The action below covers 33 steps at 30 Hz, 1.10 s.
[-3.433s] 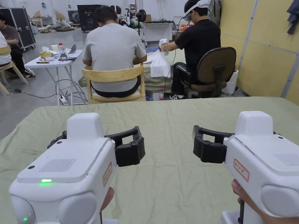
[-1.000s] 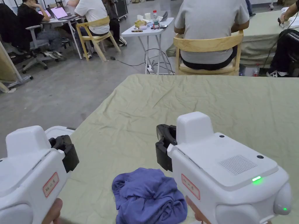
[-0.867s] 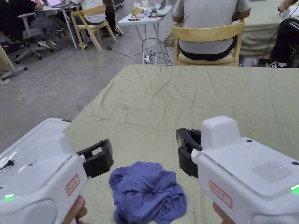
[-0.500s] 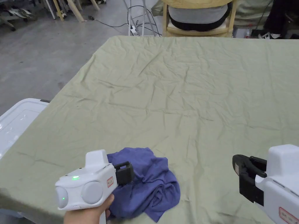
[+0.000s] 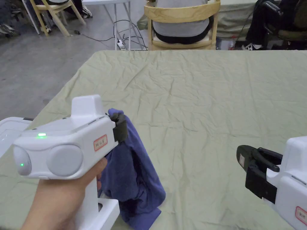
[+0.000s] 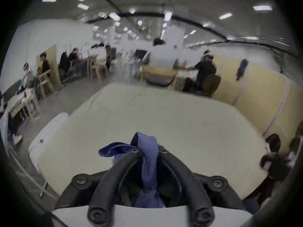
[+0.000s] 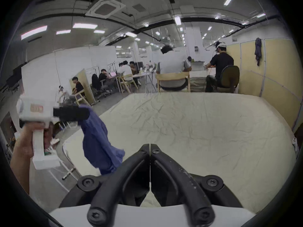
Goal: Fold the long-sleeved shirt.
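The jaws of the left gripper (image 6: 148, 152) are clamped on a bunched ridge of the long-sleeved shirt (image 5: 132, 167); in the left gripper view a thick band of the blue-violet cloth runs between them and comes out above their tips. The jaws of the right gripper (image 7: 150, 146) are pressed together with nothing between them, and in the head view this gripper (image 5: 244, 154) waits low at the right, well apart from the cloth.

The left gripper holds the shirt raised above the near left part of the table (image 5: 210, 98), which is covered with a wrinkled pale green sheet. I think the raised hold is chosen so that gravity opens the crumpled bundle and the sleeves or hem can show themselves. The empty right gripper is probably kept free to take a second point of the cloth.

The shirt hangs down from the pinch as one long, narrow drape with many soft folds. Its lower end seems to reach the sheet near the table's front edge, but I cannot tell surely if it touches. No sleeve, collar or cuff can be picked out, so it is still a tangle and the folding itself is not yet begun.

A white bin (image 5: 9, 131) stands just beside the table at the left. Behind the table, a person sits on a wooden chair (image 5: 180, 18).
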### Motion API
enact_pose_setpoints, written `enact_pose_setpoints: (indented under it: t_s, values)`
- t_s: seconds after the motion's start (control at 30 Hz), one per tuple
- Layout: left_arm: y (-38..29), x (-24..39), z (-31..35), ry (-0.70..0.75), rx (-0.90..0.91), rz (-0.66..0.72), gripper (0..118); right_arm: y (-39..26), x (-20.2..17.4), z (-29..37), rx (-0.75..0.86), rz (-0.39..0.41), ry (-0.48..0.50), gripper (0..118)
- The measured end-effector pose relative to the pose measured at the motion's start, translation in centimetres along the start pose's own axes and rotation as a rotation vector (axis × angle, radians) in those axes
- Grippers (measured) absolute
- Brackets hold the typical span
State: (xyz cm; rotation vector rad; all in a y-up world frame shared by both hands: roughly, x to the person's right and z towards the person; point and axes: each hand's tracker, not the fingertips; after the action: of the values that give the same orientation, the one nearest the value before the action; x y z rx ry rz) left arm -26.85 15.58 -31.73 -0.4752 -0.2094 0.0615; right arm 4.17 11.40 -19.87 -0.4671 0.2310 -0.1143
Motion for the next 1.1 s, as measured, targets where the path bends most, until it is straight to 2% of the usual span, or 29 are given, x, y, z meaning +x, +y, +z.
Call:
enact_pose_setpoints:
  t_s: [0.2,0.4,0.57,0.73,0.83,0.97,1.0,1.03,1.1]
  values:
    - [9.9,9.1,4.2,-0.119,0.223,-0.09,12,2.1,1.8,5.9,0.127,-0.019,-0.028,3]
    - [10.6,18.9,2.5,-0.266,0.213,-0.126,12,2.5,5.4,10.5,0.195,-0.025,-0.129,3]
    - [3.4,27.5,-4.7,-0.323,-0.009,-0.151,12,0.4,9.3,12.0,0.163,-0.07,-0.215,3]
    - [-9.0,35.0,-13.5,-0.353,-0.35,-0.187,12,-2.9,12.9,12.4,0.082,-0.146,-0.284,3]
    - [-16.3,38.0,-17.2,-0.368,-0.527,-0.215,12,-4.6,14.6,12.6,0.031,-0.182,-0.312,3]
    - [-22.3,39.7,-19.2,-0.346,-0.668,-0.238,12,-6.0,16.2,12.5,-0.009,-0.218,-0.332,2]
    - [-22.8,39.8,-19.2,-0.351,-0.649,-0.24,16,-6.1,16.6,12.5,-0.014,-0.222,-0.333,2]
    - [-22.8,39.8,-19.0,-0.352,-0.63,-0.242,32,-6.1,16.8,12.4,-0.017,-0.226,-0.335,2]
    - [-21.2,39.6,-18.0,-0.42,-0.586,-0.195,80,-6.0,16.8,12.4,-0.016,-0.231,-0.339,2]
